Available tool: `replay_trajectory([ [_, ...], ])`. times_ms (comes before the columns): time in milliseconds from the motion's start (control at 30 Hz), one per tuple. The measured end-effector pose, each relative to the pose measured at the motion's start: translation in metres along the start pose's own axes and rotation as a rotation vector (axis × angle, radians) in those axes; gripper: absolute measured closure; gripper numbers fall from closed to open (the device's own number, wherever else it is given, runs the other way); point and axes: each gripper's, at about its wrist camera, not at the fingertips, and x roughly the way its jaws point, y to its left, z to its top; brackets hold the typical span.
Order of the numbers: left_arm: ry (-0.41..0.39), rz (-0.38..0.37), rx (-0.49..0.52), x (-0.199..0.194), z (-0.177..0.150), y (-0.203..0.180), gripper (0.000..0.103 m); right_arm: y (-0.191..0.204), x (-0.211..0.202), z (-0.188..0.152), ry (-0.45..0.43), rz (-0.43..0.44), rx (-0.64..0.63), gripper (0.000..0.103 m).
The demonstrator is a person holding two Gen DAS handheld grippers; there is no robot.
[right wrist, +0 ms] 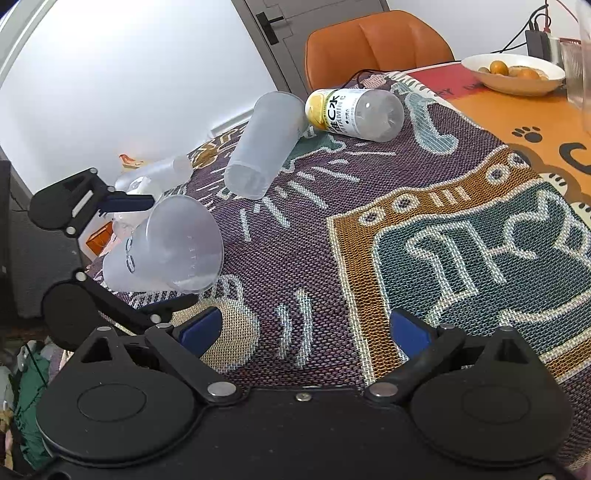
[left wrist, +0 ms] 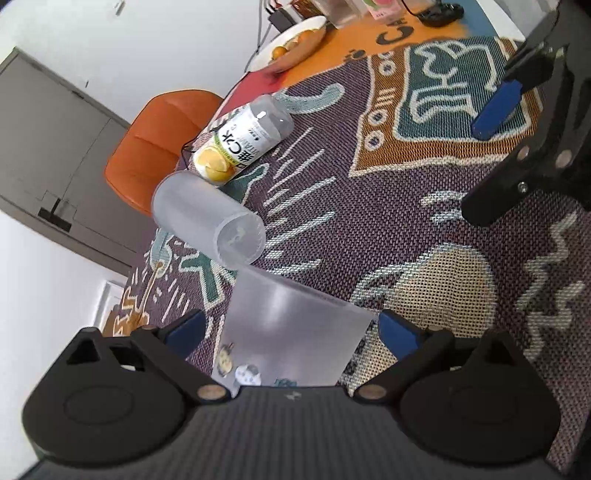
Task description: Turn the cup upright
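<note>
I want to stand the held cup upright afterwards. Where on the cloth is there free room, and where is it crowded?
Free: the woven cloth right of the held cup, over the teal and orange pattern up to the orange mat. Crowded: the far left corner, where the lying cup and the bottle lie close together; the fruit bowl fills the far right.

You can read "VITAMIN C" plus a large "C" with Chinese characters on the lying bottle's label [right wrist: 334,110]. The orange tablecloth [left wrist: 397,31] shows partial letters "CH"; remaining small print illegible.
</note>
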Motion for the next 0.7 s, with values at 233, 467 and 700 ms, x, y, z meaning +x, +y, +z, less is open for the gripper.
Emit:
replay_trajectory([
  [233, 0.021, 0.003, 0.054, 0.012, 0.002, -0.006, 0.007, -0.001, -0.001, -0.002, -0.017, 0.017, 0.001, 0.001],
  [467, 0.055, 0.029, 0.053, 0.013, 0.003, 0.000, 0.024, -0.004, -0.001, -0.003, -0.032, 0.032, 0.012, 0.000],
  [700, 0.018, 0.046, -0.054, -0.006, 0.011, 0.015, 0.026, -0.004, -0.002, -0.002, -0.035, 0.038, 0.016, 0.000],
])
